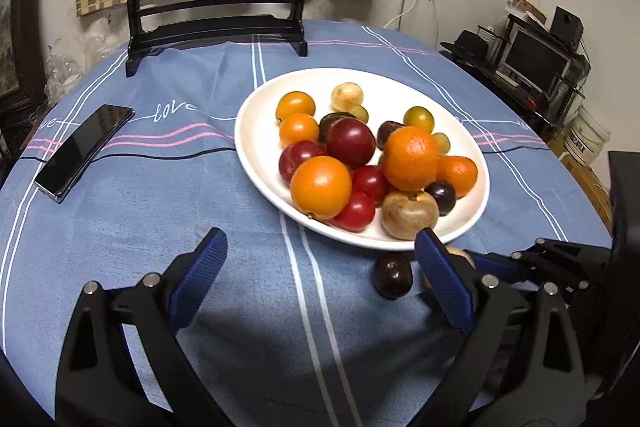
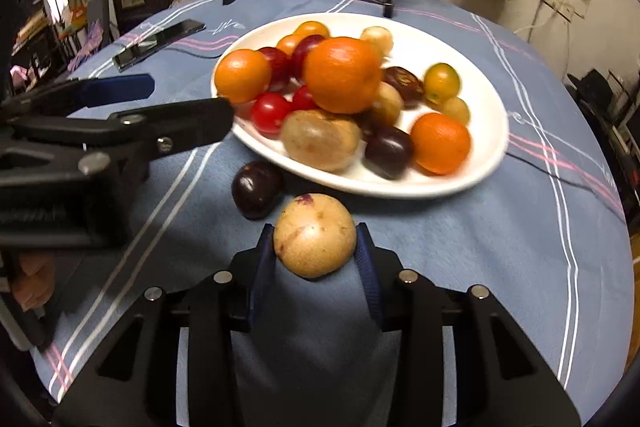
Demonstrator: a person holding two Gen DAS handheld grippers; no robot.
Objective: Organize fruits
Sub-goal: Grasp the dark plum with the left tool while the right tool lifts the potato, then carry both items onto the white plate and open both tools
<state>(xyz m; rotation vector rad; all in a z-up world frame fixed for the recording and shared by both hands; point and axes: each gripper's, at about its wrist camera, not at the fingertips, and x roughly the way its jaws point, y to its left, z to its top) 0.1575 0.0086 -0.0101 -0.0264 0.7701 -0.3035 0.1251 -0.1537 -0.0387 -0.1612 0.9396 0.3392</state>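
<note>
Right claw (image 2: 315, 247) is clamped on your tan fruit (image 2: 315, 235), low centre of frame, just short of the white plate (image 2: 494, 147). Left claw (image 1: 320, 267) stands apart, empty. Next: carry it over the rim, avoiding the dark plum (image 2: 256, 189).

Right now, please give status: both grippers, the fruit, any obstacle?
Left gripper open, empty. Right gripper shut on tan fruit. Dark plum loose beside plate. Left gripper near the path.
</note>
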